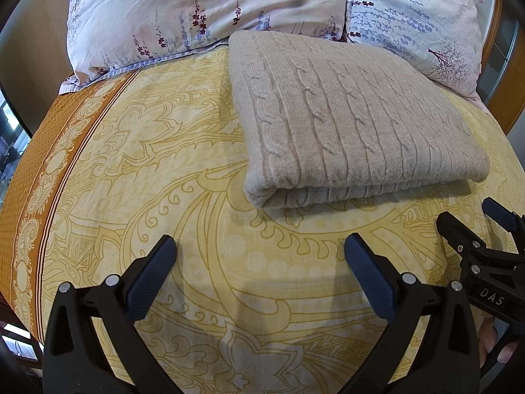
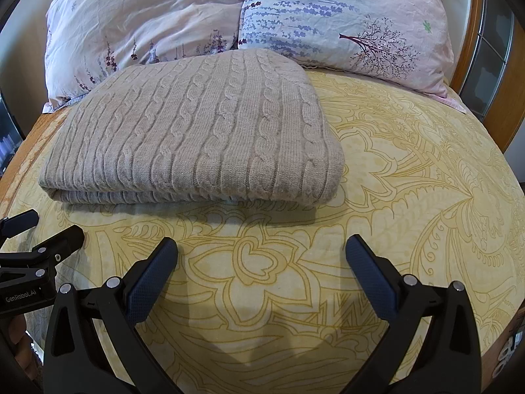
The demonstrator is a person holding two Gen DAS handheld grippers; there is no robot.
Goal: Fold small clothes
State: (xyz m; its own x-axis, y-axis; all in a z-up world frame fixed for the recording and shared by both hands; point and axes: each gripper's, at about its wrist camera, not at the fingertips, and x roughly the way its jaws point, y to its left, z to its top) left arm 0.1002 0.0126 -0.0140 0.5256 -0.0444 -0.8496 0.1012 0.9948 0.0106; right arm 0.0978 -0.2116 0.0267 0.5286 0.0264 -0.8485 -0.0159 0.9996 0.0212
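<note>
A beige cable-knit sweater (image 1: pixel 354 121) lies folded into a thick rectangle on the yellow patterned bedsheet (image 1: pixel 203 170), its folded edge facing me. In the right wrist view the same sweater (image 2: pixel 203 138) sits left of centre. My left gripper (image 1: pixel 259 249) is open, hovering over bare sheet a short way in front of the sweater, holding nothing. My right gripper (image 2: pixel 261 249) is open too, over the sheet just before the sweater's near edge. Each gripper shows at the edge of the other's view: the right gripper (image 1: pixel 469 220) and the left gripper (image 2: pixel 42 229).
Two floral pillows (image 1: pixel 203 10) (image 2: pixel 344 23) lie behind the sweater against a wooden headboard (image 2: pixel 475 75). An orange border band (image 1: pixel 49 164) runs along the sheet's left edge, where the bed ends. Bare sheet stretches to the right of the sweater (image 2: pixel 426 180).
</note>
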